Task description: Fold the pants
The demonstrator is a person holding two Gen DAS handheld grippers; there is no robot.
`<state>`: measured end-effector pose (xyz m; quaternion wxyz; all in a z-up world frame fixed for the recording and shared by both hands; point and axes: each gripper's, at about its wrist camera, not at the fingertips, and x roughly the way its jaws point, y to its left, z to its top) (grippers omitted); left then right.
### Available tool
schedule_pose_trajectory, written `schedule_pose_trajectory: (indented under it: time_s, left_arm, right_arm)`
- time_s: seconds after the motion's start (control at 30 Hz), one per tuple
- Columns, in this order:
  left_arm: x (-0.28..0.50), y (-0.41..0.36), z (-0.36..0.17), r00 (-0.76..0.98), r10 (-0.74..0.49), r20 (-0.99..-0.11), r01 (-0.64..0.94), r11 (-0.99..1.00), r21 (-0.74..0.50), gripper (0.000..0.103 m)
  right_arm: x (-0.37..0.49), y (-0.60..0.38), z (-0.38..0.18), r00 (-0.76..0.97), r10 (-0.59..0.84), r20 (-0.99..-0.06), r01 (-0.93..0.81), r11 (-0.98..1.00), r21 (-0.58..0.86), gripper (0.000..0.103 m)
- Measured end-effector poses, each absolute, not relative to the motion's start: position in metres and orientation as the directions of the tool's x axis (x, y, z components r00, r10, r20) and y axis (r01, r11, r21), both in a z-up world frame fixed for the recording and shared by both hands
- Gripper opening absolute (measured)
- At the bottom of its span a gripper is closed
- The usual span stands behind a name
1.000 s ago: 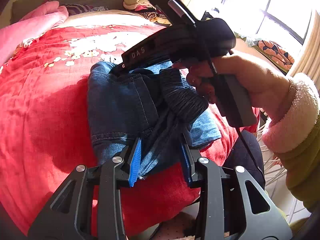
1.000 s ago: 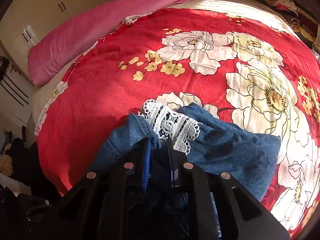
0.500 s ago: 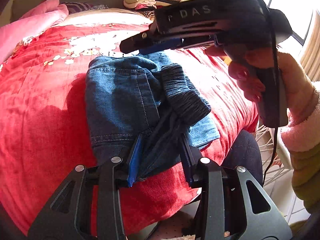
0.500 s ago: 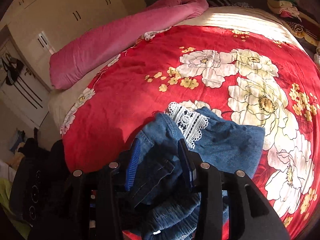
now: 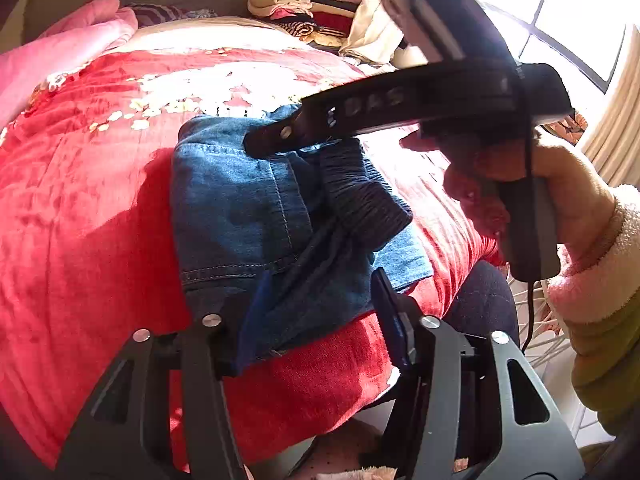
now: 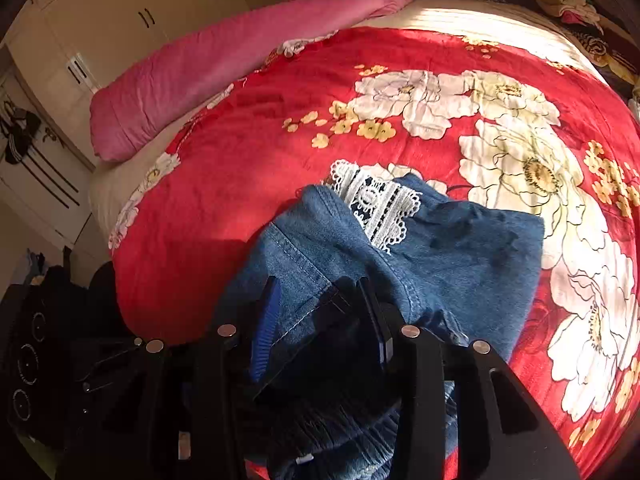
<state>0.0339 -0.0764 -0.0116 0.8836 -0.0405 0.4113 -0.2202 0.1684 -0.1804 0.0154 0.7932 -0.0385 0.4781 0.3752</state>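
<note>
1. Left black two-finger gripper with blue pads [image 5: 318, 312]: jaws just opened further, now standing apart; near hem of the pants lying between the pads, cloth slack, neither pad seen pressing. Pointed steeply down at the near edge of the bundle.
2. Folded blue denim pants with dark ribbed elastic waistband and white lace trim [image 5: 256, 216]: lying on the red plush floral blanket [image 5: 80, 220], at the bed's near edge, directly ahead of and beneath both grippers. In the left wrist view, long axis running away from the left gripper toward the far side of the bed; waistband roll on top at the right; stitched hem and side seam showing at the left. In the right wrist view [image 6: 460, 248], lace strip peeking out at the far fold, top layer rumpled, edges not squared.
3. Right black two-finger gripper with blue pads [image 6: 320, 320]: jaws recently parted, now apart, straddling a stitched denim edge with no clamp evident. Seen from the left wrist view as a dark body [image 5: 400, 108] hanging over the far end of the bundle, held by a hand [image 5: 532, 176] in a fluffy pink-cuffed sleeve.
4. Deciding relation, as judged: each gripper at an opposite end of the bundle's long axis, equally close; both released, fold apparently laid down; likely remaining work, smoothing or squaring the top layer.
5. Surroundings: pink rolled quilt [image 6: 224, 80] at far left of the bed; stacked folded clothes [image 5: 304, 8] beyond the far edge.
</note>
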Motion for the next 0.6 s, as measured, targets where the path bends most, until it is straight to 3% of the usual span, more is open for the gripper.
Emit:
schedule_pose_trajectory:
  time_s: [0.33,0.43,0.6]
  left_arm:
    - [0.026,-0.066,0.015,0.623,-0.389,-0.679,0.316,0.919,-0.237,0.063]
    - [0.024,-0.062,0.023,0.643,-0.371,-0.67,0.294,0.927,-0.232,0.071]
    - [0.025,-0.053,0.032,0.672,-0.333,-0.662,0.251,0.943,-0.22,0.081]
  right_arm:
    - [0.138,-0.254,0.061,0.422,0.623,-0.659,-0.555,0.752,0.356,0.062]
    - [0.127,-0.273,0.067,0.478,0.601,-0.64,-0.523,0.78,0.342,0.075]
    - [0.104,-0.3,0.07,0.561,0.564,-0.607,-0.477,0.819,0.32,0.083]
